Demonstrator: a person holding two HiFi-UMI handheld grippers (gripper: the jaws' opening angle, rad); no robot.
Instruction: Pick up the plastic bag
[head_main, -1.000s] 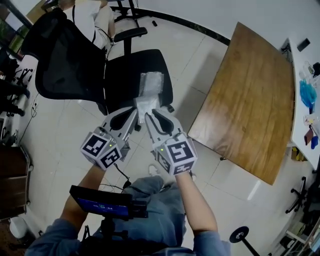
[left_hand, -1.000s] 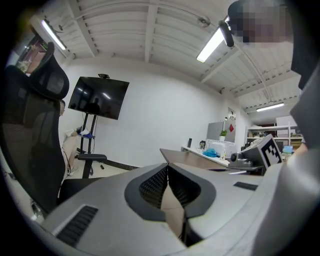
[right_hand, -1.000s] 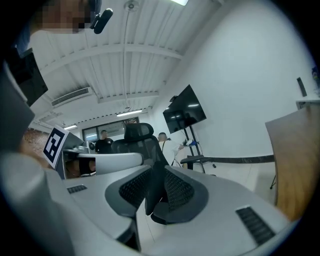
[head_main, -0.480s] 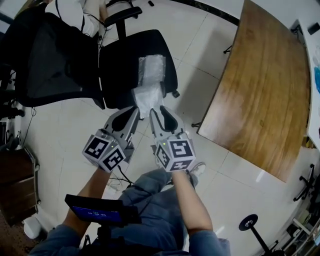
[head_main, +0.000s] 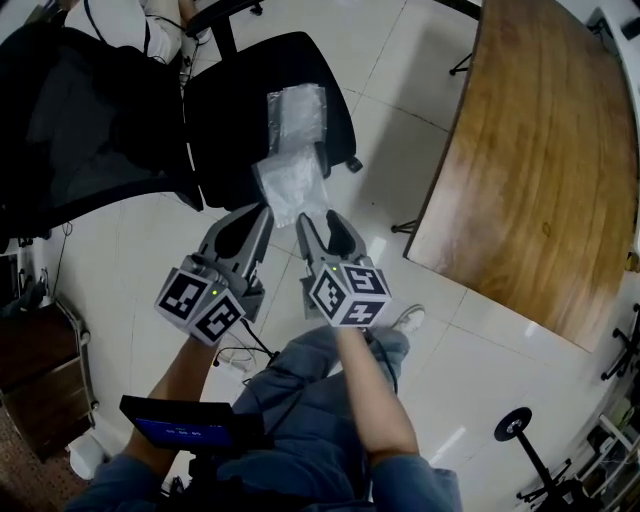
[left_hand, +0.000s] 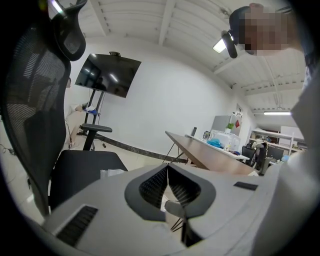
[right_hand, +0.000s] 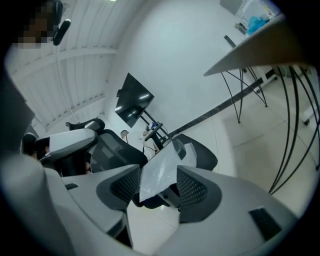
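As the head view looks steeply down, a clear plastic bag (head_main: 290, 185) hangs in the air just off the front edge of a black office chair (head_main: 225, 110), and a second bag (head_main: 296, 108) lies flat on the seat behind it. The left hand-held gripper (head_main: 266, 208) meets the hanging bag's lower corner. The right hand-held gripper (head_main: 318, 222) sits just beside it, under the bag's lower edge. A wooden counter (head_main: 530, 170) stands well apart on the right. In the left gripper view, the jaws are pressed together at their tips. I judge that they pinch the bag's thin edge, though the film itself hardly shows there. The chair seat and the second bag lie beyond. In the right gripper view, the jaws stand spread and have just been opening. The bag rises between them, but neither pad presses on it. The bag looks very light, limp and slick, so it should crumple and swing rather than keep its shape. A pinch on one corner may let it slide out. A gathered fold or a doubled edge would likely give a firmer hold than one smooth layer.
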